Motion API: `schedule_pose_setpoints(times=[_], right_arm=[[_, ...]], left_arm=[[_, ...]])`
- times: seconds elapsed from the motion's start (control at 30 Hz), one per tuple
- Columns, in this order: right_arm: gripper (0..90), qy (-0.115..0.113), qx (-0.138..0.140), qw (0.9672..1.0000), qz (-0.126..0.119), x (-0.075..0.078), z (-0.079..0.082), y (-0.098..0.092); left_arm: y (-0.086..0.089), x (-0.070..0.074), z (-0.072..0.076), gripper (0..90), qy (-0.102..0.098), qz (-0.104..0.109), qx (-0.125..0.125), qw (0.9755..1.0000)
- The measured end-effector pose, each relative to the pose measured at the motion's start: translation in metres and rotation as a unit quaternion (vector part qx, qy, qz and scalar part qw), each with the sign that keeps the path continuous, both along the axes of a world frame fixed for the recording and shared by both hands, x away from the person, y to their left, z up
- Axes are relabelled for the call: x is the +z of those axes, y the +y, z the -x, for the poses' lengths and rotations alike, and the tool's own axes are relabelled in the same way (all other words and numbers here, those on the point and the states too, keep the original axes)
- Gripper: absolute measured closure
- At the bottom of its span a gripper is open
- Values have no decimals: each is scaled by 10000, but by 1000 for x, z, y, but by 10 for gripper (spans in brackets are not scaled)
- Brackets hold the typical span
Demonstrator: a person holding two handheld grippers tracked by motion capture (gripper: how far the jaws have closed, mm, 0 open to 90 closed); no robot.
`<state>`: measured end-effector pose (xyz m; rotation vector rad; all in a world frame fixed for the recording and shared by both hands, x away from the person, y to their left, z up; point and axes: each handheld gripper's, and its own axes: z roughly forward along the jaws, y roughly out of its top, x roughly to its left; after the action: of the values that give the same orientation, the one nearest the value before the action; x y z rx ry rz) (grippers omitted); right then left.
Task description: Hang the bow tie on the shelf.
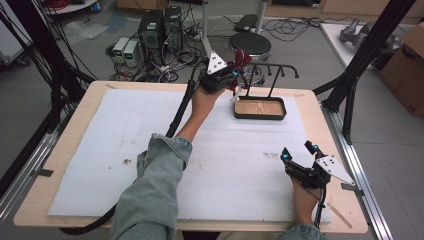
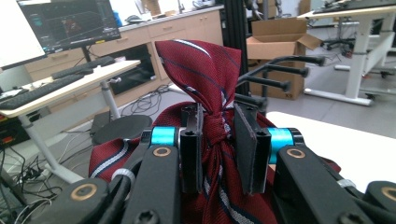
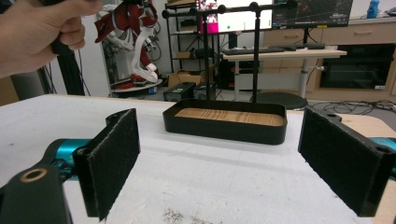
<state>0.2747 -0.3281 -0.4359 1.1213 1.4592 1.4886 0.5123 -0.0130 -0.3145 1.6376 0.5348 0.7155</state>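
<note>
A dark red tie (image 2: pixel 205 70) with thin pale stripes is bunched between the pads of my left gripper (image 2: pixel 219 135), which is shut on it. In the high view the left gripper (image 1: pixel 231 75) holds the tie (image 1: pixel 242 59) in the air over the table's far edge, just left of a black peg rack (image 1: pixel 272 70). The rack rises from a black tray (image 1: pixel 260 108) with a wooden floor. My right gripper (image 1: pixel 298 151) rests near the table's right front, open with nothing between its pads (image 3: pixel 114 158). From there the tray (image 3: pixel 224 121) lies straight ahead and the tie (image 3: pixel 133 23) hangs at upper left.
A white foam mat (image 1: pixel 150 145) covers most of the wooden table. Beyond the far edge are a round stool (image 1: pixel 250 46), computer boxes (image 1: pixel 160 27) and tangled cables. A black frame post (image 1: pixel 360 55) and a cardboard box (image 1: pixel 407 65) stand at the right.
</note>
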Motion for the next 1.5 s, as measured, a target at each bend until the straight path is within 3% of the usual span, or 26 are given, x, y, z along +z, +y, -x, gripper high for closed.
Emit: schedule_pose_setpoints(times=[0.07, 0.3, 0.4, 0.6, 0.7, 0.83, 1.03, 1.5], right_arm=[[118, -1, 4, 10000, -2, 0, 0, 0], [118, -16, 5, 10000, 1, 0, -1, -1], [118, 2, 11, 10000, -16, 0, -1, -1], [118, -4, 33, 10000, -28, 0, -1, -1], [118, -4, 42, 10000, -31, 0, -1, -1], [118, -5, 50, 10000, -36, 0, -1, 0], [118, 9, 56, 10000, -34, 0, -1, -1], [118, 7, 83, 10000, -46, 0, -2, 0]], left_arm=[[0, -2, -3, 730, 40, 180, 16, 9998], [-7, -10, -9, 731, -19, 440, -66, 9990], [-12, -12, -11, 730, -63, 382, -15, 9993], [-14, -15, -16, 731, -214, 504, 196, 9983], [-11, -17, -21, 730, -154, 542, 271, 9980], [-7, -20, -25, 730, -119, 580, 231, 9980], [-11, -21, -24, 730, -297, 615, 87, 9976], [-10, -32, -33, 730, -288, 645, 278, 9971]])
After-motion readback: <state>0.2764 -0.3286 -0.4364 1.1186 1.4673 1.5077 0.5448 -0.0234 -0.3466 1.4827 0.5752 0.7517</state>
